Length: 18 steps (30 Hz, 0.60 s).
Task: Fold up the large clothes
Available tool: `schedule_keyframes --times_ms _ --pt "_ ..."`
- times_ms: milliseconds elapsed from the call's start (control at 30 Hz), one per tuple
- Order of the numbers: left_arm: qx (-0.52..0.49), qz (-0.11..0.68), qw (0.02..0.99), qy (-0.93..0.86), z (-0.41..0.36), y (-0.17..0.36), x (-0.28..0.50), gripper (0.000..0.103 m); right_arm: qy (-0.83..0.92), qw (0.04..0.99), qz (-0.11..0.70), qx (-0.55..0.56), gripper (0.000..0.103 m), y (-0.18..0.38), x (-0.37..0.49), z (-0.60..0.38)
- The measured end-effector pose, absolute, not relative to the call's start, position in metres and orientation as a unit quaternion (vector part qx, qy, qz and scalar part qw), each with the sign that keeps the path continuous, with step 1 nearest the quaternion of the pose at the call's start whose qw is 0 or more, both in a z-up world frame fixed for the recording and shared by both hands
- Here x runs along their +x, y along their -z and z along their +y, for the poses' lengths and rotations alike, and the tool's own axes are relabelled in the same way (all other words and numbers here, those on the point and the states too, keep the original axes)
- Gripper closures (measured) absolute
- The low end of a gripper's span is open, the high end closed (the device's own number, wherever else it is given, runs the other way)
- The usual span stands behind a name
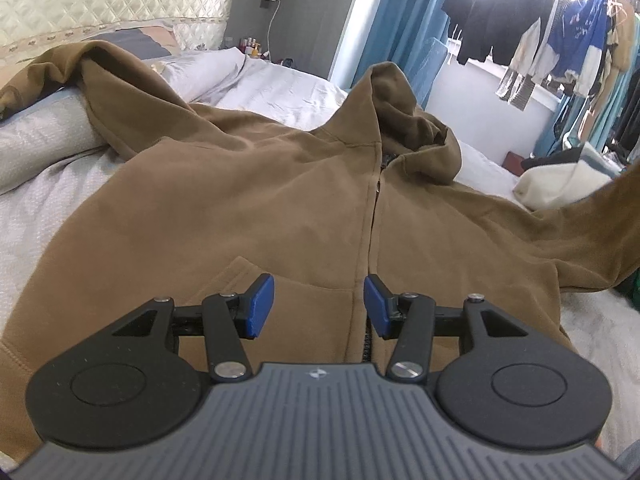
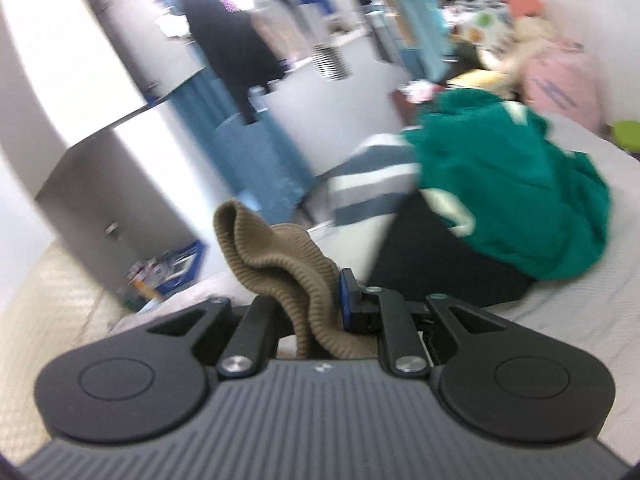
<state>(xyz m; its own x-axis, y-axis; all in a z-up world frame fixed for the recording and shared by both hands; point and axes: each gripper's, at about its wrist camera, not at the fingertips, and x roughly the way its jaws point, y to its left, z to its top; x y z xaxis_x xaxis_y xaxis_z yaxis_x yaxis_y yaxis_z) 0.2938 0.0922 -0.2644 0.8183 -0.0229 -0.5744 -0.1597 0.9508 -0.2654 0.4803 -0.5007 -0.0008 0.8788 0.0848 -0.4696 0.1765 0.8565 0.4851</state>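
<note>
A large brown zip hoodie [image 1: 248,208] lies front-up on the bed, its hood [image 1: 404,112] toward the far side and one sleeve [image 1: 80,64] stretched to the far left. My left gripper [image 1: 319,307] is open and empty, hovering just above the hoodie's lower front by the zipper [image 1: 370,240] and pocket. The other sleeve [image 1: 600,216] rises off to the right. In the right wrist view my right gripper [image 2: 320,304] is shut on the ribbed brown cuff [image 2: 272,256] of that sleeve and holds it up; the left finger is hidden by the cuff.
A white bedspread [image 1: 48,216] covers the bed, with pillows [image 1: 36,140] at the far left. A green garment [image 2: 508,188] and a striped one [image 2: 368,184] lie piled at the bed's right. Clothes hang on a rack [image 1: 540,28] by the window.
</note>
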Motion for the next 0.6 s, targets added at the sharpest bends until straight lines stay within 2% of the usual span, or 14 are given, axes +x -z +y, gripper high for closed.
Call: schedule_keyframes --times_ms 133,300,600 --pt "-0.172 0.289 0.941 -0.035 0.108 0.260 0.286 0.047 -0.032 0.942 0.241 0.230 0.088 -0.032 0.472 -0.416" --pt "-0.190 0.270 0.943 -0.041 0.131 0.251 0.275 0.047 -0.103 0.944 0.245 0.195 0.088 -0.048 0.466 -0.318" --pt "-0.275 0.232 0.930 -0.079 0.205 0.244 0.257 0.047 -0.209 0.921 0.296 0.144 0.088 -0.010 0.461 -0.143"
